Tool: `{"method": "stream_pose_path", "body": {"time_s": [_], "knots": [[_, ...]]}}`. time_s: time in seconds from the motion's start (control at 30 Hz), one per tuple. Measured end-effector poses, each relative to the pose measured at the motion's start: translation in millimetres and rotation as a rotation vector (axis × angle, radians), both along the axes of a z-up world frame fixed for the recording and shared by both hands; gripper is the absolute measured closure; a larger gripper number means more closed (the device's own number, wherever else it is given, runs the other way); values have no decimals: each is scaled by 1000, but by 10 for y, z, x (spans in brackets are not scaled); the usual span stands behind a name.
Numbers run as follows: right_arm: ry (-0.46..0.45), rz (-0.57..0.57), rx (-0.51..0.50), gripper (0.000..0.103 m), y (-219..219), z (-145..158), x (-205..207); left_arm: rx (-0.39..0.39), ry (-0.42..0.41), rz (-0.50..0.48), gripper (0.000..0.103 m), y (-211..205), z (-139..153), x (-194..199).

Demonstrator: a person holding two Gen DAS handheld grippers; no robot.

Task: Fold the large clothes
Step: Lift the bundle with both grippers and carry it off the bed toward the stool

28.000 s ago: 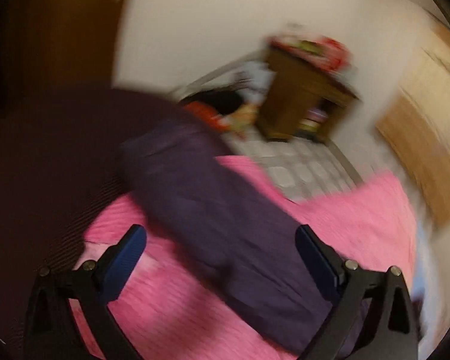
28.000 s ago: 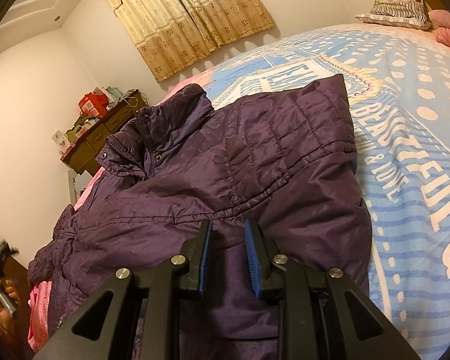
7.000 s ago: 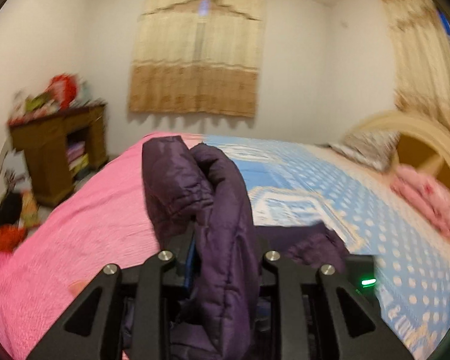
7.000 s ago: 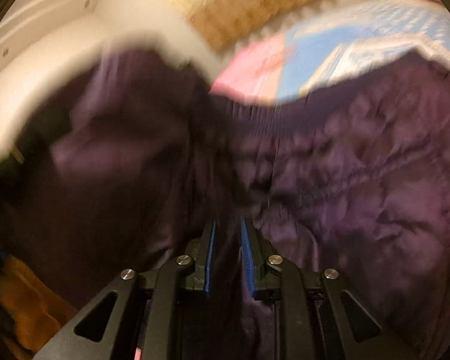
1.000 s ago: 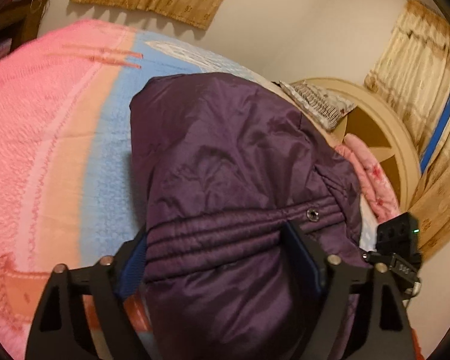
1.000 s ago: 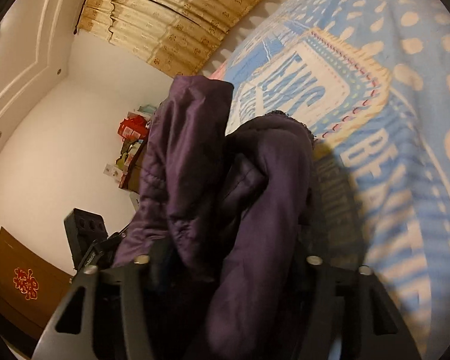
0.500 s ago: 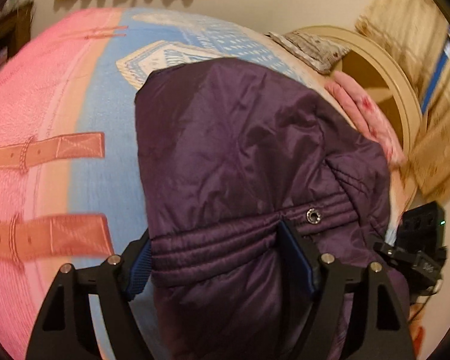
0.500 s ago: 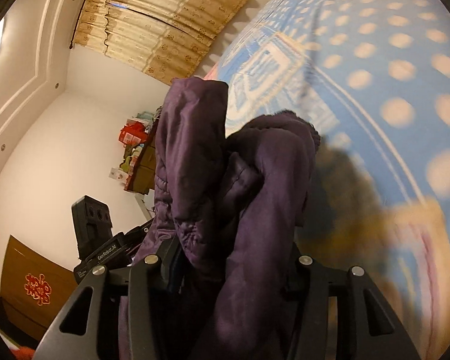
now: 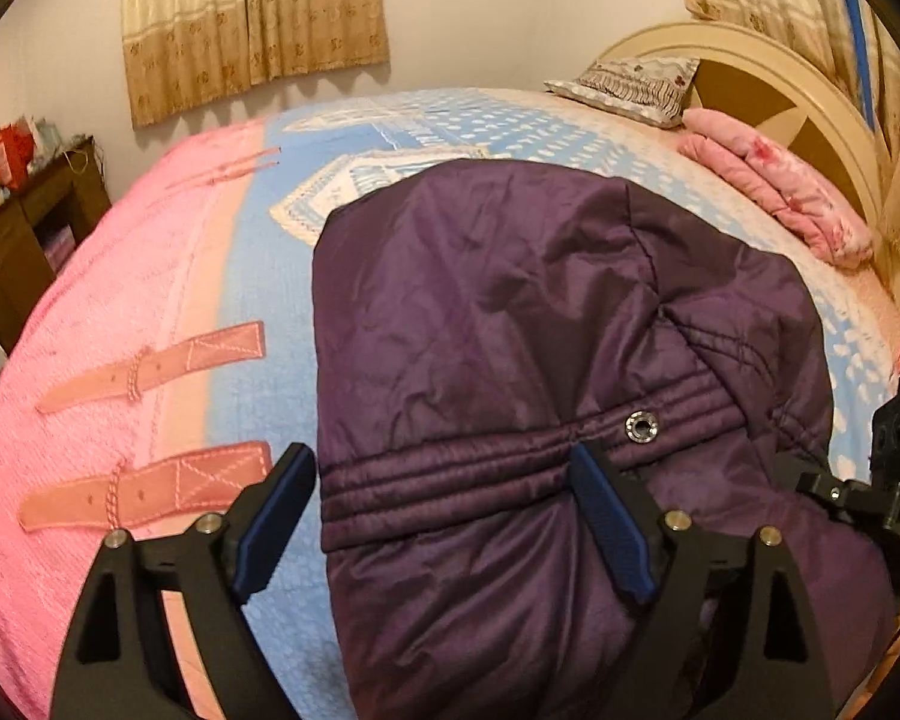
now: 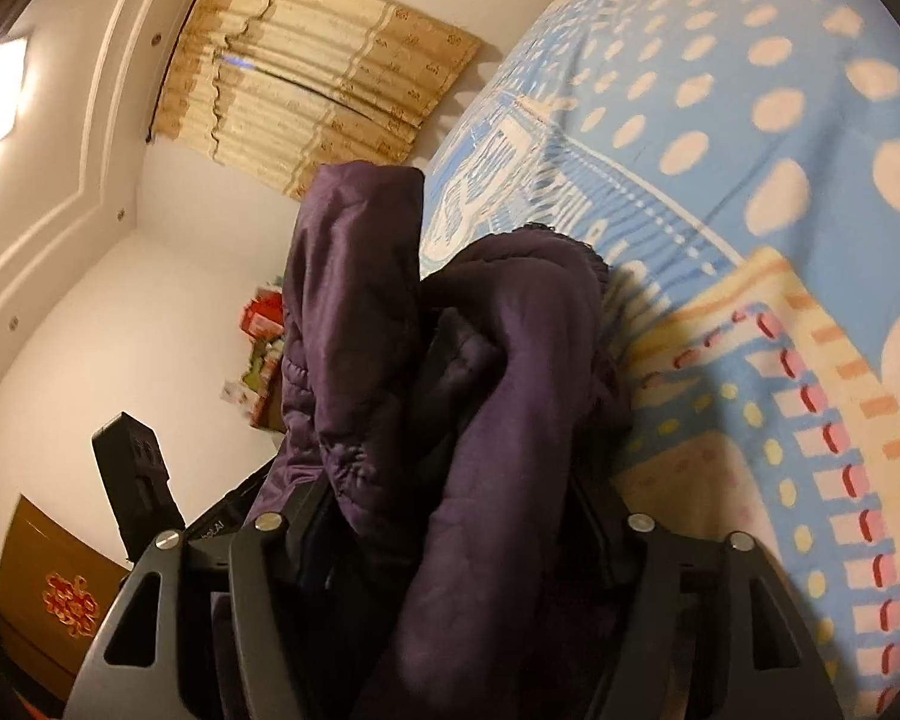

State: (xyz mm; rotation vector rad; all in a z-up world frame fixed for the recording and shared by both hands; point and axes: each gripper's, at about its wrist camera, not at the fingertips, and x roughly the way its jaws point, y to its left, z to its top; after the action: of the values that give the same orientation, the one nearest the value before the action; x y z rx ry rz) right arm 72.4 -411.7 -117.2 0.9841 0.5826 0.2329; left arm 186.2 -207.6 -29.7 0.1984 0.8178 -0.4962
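A dark purple padded jacket (image 9: pixel 546 324) lies folded into a bundle on the bed. My left gripper (image 9: pixel 444 516) is open, its blue pads either side of the jacket's near ribbed edge, beside a metal snap (image 9: pixel 640 425). In the right wrist view the jacket (image 10: pixel 468 420) bulges up between the spread fingers of my right gripper (image 10: pixel 450 516); the pads are hidden by cloth. The right gripper's body (image 9: pixel 894 480) shows at the left view's right edge.
The bed has a pink and blue cover (image 9: pixel 150 276). A patterned pillow (image 9: pixel 630 84) and a folded pink blanket (image 9: pixel 780 192) lie by the headboard (image 9: pixel 810 96). A dark wooden cabinet (image 9: pixel 24 228) stands at the left by the wall. Curtains (image 9: pixel 252 24) hang behind.
The left gripper's view has swung a little so more of the bed shows; the jacket bundle stays between its open fingers. The right view has tilted down toward the cover.
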Motion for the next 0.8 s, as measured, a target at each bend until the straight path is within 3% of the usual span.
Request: {"method": "stream_pose_path", "body": {"time_s": [0.1, 0.23, 0.5, 0.6, 0.8], "knots": [[-7, 15, -3, 35, -5, 3, 2, -5, 26, 31, 0, 37, -38, 110], [-16, 55, -2, 32, 4, 17, 8, -78, 113, 35, 0, 167, -124, 204], [-31, 73, -12, 29, 1, 18, 133, -92, 118, 15, 0, 147, -164, 91], [-31, 56, -21, 29, 15, 27, 131, -127, 131, -27, 13, 146, -161, 87], [-11, 65, -84, 47, 99, 176, 49, -126, 83, -16, 29, 148, -60, -93]]}}
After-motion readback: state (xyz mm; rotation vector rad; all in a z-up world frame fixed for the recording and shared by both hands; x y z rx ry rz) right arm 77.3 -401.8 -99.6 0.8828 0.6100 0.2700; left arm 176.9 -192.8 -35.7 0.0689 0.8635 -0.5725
